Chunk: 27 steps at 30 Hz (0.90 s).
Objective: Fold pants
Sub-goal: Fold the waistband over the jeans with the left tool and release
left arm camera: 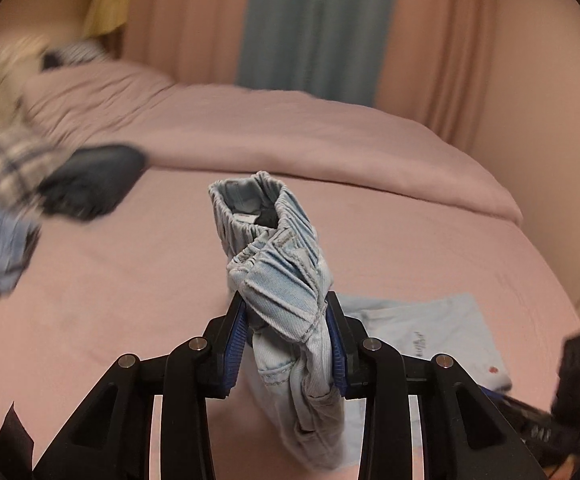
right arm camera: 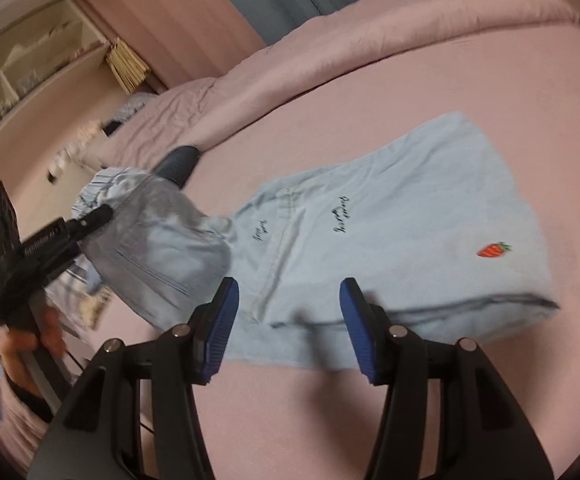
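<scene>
**Pants half lifted off the bed, left gripper has the waistband**

Pants (right arm camera: 390,240) here are light blue denim, spread across a pink bed sheet (right arm camera: 450,92). The legs lie flat on the sheet, and you can see a little strawberry patch (right arm camera: 494,250) near one edge plus some dark script stitched on the fabric (right arm camera: 342,220). The waistband end (left arm camera: 265,232) is up off the bed, bunched and twisted so the elastic gathers stand above the fingers in the left wrist view.

Left gripper (left arm camera: 287,336) is pinching that bunched waistband between its blue pads (left arm camera: 235,340); denim fills the whole gap and hangs down below it. From the right wrist view you can see the same gripper (right arm camera: 89,220) out at the left, held by a hand (right arm camera: 29,344), with the fabric draping down from it to the flat part.

Right gripper (right arm camera: 285,320) has its jaws spread with nothing between them, hovering over the near edge of the flat legs. Can't really tell whether the tips touch the cloth.

Other stuff: a folded pink duvet (left arm camera: 290,132) along the far side of the bed, a dark item (left arm camera: 89,180) and some plaid cloth (left arm camera: 5,168) at the left, blurry. Pink and blue curtains (left arm camera: 318,28) behind, shelves (right arm camera: 21,64) on the wall.
</scene>
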Tool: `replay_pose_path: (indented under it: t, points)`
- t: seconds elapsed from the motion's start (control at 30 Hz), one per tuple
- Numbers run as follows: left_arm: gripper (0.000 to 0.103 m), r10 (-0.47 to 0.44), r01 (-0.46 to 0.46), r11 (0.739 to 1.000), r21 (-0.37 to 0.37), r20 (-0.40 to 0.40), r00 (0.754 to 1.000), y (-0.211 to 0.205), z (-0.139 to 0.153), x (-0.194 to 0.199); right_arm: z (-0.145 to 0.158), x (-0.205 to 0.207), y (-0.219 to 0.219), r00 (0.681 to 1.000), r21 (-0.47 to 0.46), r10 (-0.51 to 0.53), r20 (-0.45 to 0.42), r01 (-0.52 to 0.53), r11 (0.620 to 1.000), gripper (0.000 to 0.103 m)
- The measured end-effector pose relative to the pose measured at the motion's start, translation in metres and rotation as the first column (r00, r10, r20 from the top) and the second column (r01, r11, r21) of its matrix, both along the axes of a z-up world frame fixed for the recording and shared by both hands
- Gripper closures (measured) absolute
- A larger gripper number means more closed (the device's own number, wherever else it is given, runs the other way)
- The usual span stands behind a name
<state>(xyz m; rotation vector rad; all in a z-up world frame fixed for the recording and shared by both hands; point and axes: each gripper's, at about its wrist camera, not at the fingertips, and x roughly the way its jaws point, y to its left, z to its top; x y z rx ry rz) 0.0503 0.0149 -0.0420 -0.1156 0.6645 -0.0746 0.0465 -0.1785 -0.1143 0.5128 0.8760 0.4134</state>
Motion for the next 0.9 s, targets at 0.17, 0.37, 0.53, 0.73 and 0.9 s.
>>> replay_pose_path:
  t: [0.17, 0.37, 0.53, 0.73, 0.9]
  points:
    - [0.067, -0.171, 0.174, 0.983, 0.058, -0.051, 0.984, -0.051, -0.013, 0.013, -0.018, 0.027, -0.011, 0.994, 0.235, 0.006, -0.112, 0.021, 0.972, 0.048]
    - [0.062, -0.329, 0.337, 0.941, 0.033, -0.146, 0.933, -0.088, -0.036, 0.024, -0.046, 0.047, -0.025, 0.973, 0.577, 0.011, -0.231, 0.128, 0.807, 0.040]
    - [0.021, -0.415, 0.423, 0.906, 0.016, -0.157, 0.896, -0.089, -0.042, 0.009, -0.067, 0.053, -0.034, 0.947, 0.698, 0.016, -0.321, 0.225, 0.680, 0.037]
    - [0.021, -0.324, 0.327, 0.945, -0.019, -0.201, 0.925, -0.058, -0.062, -0.007, -0.072, 0.055, -0.037, 0.927, 0.721, 0.028, -0.373, 0.271, 0.638, 0.026]
    - [0.021, -0.210, 0.213, 0.977, -0.024, -0.313, 0.926, -0.035, -0.101, -0.006, -0.055, 0.067, -0.024, 0.894, 0.520, -0.005, -0.447, 0.265, 0.812, 0.040]
